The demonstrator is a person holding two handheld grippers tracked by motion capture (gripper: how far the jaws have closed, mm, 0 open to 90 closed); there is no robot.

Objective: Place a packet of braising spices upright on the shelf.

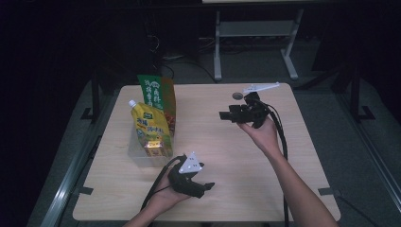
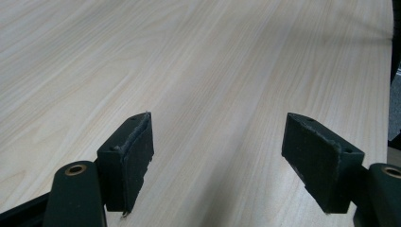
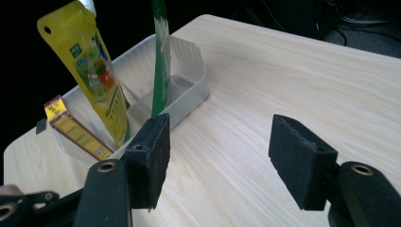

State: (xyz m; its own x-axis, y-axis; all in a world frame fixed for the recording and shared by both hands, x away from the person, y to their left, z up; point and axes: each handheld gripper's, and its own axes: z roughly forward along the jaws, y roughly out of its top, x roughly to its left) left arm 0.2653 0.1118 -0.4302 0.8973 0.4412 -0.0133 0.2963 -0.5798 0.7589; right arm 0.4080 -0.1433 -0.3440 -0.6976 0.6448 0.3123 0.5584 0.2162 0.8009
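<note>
A see-through plastic tub (image 1: 142,158) sits on the left part of the pale wooden table (image 1: 227,161). Its walls are clear and its corners are cut slanted, as the right gripper view (image 3: 189,90) shows. Three packs stand in it. A yellow pouch (image 1: 150,127) with a small white spout on top leans in the tub; it has green and orange pictures on its front. In the right gripper view the pouch (image 3: 90,71) stands tall with a little hole in its top corner. Behind it is a green bag (image 1: 158,92), which shows edge-on as a thin green strip (image 3: 161,56) in the right gripper view. A small yellow and red box (image 3: 75,130) lies tilted at the near end of the tub.

The right gripper (image 1: 226,115) is held above the middle of the table, pointing toward the tub. Its jaws are wide apart with nothing between them (image 3: 220,156).

The left gripper (image 1: 208,186) rests low near the front edge of the table, just beside the tub. Its jaws are also wide apart (image 2: 217,156), over bare wood.
</note>
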